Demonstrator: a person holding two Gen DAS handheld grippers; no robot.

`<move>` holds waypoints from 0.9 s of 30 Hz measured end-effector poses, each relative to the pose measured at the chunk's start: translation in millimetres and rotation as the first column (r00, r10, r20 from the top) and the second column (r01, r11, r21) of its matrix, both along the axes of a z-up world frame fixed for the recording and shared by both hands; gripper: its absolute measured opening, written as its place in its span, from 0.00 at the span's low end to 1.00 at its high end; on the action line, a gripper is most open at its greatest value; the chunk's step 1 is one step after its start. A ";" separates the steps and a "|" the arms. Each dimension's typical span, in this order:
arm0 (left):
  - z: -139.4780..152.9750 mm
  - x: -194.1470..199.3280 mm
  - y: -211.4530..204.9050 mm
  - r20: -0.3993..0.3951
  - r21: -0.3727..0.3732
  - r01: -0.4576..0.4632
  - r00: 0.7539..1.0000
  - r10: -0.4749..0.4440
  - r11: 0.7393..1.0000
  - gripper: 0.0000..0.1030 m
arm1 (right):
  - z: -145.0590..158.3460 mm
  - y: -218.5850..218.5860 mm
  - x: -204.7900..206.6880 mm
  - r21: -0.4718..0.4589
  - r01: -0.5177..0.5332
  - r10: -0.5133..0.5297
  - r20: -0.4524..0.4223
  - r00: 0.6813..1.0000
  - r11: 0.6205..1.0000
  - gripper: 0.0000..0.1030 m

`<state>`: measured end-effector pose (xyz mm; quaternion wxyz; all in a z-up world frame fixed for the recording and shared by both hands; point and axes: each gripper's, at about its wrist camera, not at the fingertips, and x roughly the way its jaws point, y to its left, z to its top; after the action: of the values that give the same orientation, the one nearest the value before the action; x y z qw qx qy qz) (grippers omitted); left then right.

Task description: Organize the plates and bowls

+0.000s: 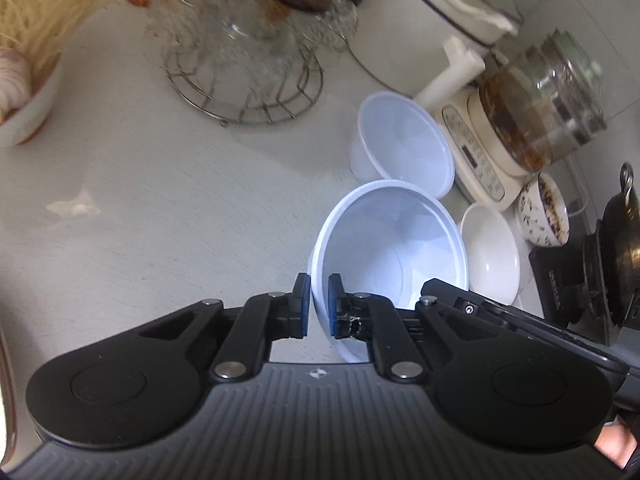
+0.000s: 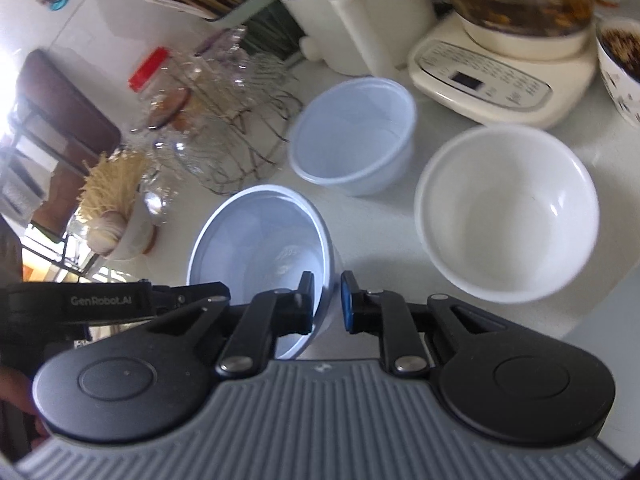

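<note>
A pale blue plastic bowl (image 1: 384, 240) (image 2: 260, 232) is tilted just above the white counter, and both grippers grip it. My left gripper (image 1: 319, 280) is shut on its near left rim. My right gripper (image 2: 327, 280) is shut on the opposite rim, and its black arm (image 1: 460, 300) shows in the left wrist view. A second pale blue bowl (image 1: 404, 144) (image 2: 352, 136) stands on the counter just beyond. To the right of the held bowl sits a white ceramic bowl (image 1: 490, 256) (image 2: 508, 212). A patterned bowl (image 1: 544, 216) (image 2: 620, 60) with dark contents stands further right.
A cream kettle base (image 1: 476, 148) (image 2: 500, 76) with a glass pot and a white jug (image 2: 352, 12) line the back. Glass jars on a wire rack (image 1: 244, 80) (image 2: 224, 128) stand to the left. A bowl of pale noodles (image 1: 24, 92) is at far left, a dark pot (image 1: 616, 240) at far right.
</note>
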<state>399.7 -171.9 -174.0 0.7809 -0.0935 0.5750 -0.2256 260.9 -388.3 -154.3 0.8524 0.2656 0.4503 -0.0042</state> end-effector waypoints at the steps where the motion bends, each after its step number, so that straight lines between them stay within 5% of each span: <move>1: 2.9 0.1 3.9 0.004 -0.003 -0.007 1.000 0.007 1.000 0.11 | 2.5 2.4 1.3 0.001 -0.006 0.006 0.005 1.000 1.000 0.16; 14: 25.6 2.7 65.6 0.040 0.001 -0.097 0.995 0.097 0.995 0.11 | 14.8 53.2 31.4 -0.017 -0.129 0.130 0.009 0.992 0.991 0.16; 27: -5.9 1.7 104.9 -0.046 0.107 -0.120 0.991 0.125 0.987 0.11 | -11.5 105.8 44.9 -0.041 -0.244 0.241 -0.080 0.967 0.969 0.17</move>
<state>401.3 -67.0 -179.9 0.7816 -0.0939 0.5995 -0.1443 305.8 -282.5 -165.8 0.8357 0.1865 0.5106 0.0788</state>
